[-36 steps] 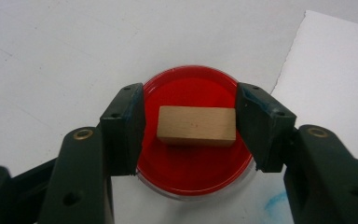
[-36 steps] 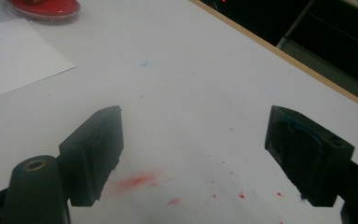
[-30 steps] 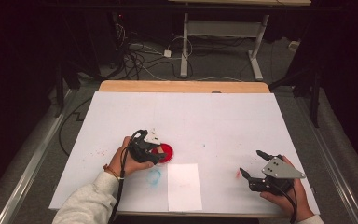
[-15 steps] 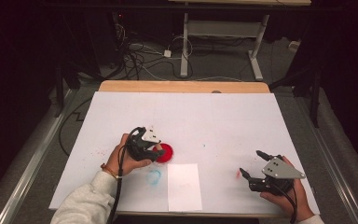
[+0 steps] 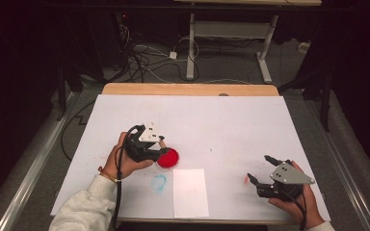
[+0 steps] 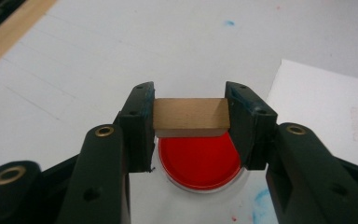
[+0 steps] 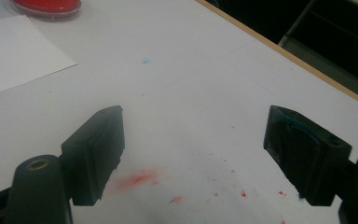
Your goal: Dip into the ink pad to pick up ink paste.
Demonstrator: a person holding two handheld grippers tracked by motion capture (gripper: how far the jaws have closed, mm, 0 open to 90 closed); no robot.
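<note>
My left gripper (image 6: 190, 123) is shut on a small wooden stamp block (image 6: 190, 116), its pads pressing the block's two ends. The block hangs just above a round red ink pad (image 6: 199, 161) lying on the white table cover. In the high view the left gripper (image 5: 163, 147) is at the left of centre, over the ink pad (image 5: 169, 159). A white paper sheet (image 5: 190, 192) lies just in front of the pad. My right gripper (image 5: 259, 168) rests low at the front right, its jaws wide open with nothing between them (image 7: 193, 149).
A blue ink smear (image 5: 159, 182) marks the cover left of the sheet, and red smears (image 7: 140, 178) lie under the right gripper. The table's wooden far edge (image 5: 188, 89) borders a dark floor with cables and a desk frame.
My left gripper has lifted a little with the wooden block, which now hangs slightly higher over the red pad. The right gripper has stayed where it was.
</note>
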